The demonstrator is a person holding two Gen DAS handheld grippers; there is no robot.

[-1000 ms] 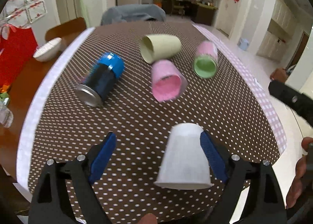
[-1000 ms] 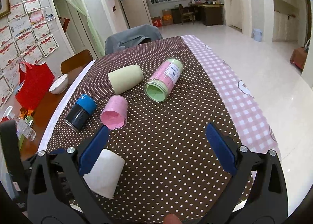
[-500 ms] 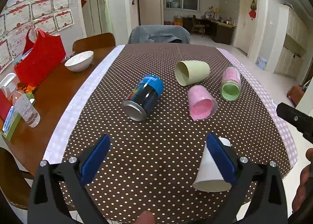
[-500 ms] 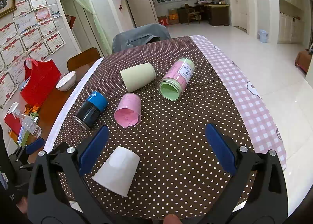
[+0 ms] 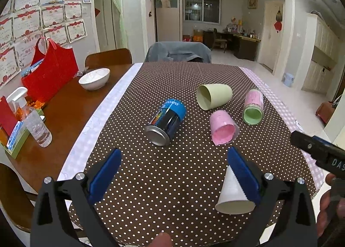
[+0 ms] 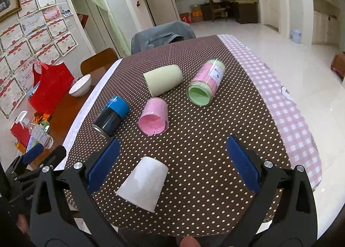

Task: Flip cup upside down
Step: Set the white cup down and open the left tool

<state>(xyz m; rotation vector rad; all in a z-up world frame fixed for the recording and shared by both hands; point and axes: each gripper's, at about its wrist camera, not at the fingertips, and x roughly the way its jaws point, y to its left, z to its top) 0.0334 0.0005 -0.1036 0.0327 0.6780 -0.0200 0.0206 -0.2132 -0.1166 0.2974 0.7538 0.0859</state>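
Observation:
A white paper cup (image 6: pixel 143 184) stands upside down on the brown dotted tablecloth (image 6: pixel 204 150) near the front edge. In the left wrist view the cup (image 5: pixel 231 195) is partly hidden behind my right blue finger. My left gripper (image 5: pixel 174 173) is open and empty, raised above the table to the left of the cup. My right gripper (image 6: pixel 172 160) is open and empty; the cup sits between its fingers, nearer the left one.
A blue-capped can (image 5: pixel 167 120), a pink cup (image 5: pixel 223 127), a pale green cup (image 5: pixel 213 96) and a pink jar with green lid (image 5: pixel 253 107) lie on their sides mid-table. A white bowl (image 5: pixel 94 78), red bag (image 5: pixel 48 70) and spray bottle (image 5: pixel 33 119) stand at left.
My left gripper has pulled back and up from the white cup and shifted left. The cup stays upside down on the cloth. My right gripper has drawn back slightly.

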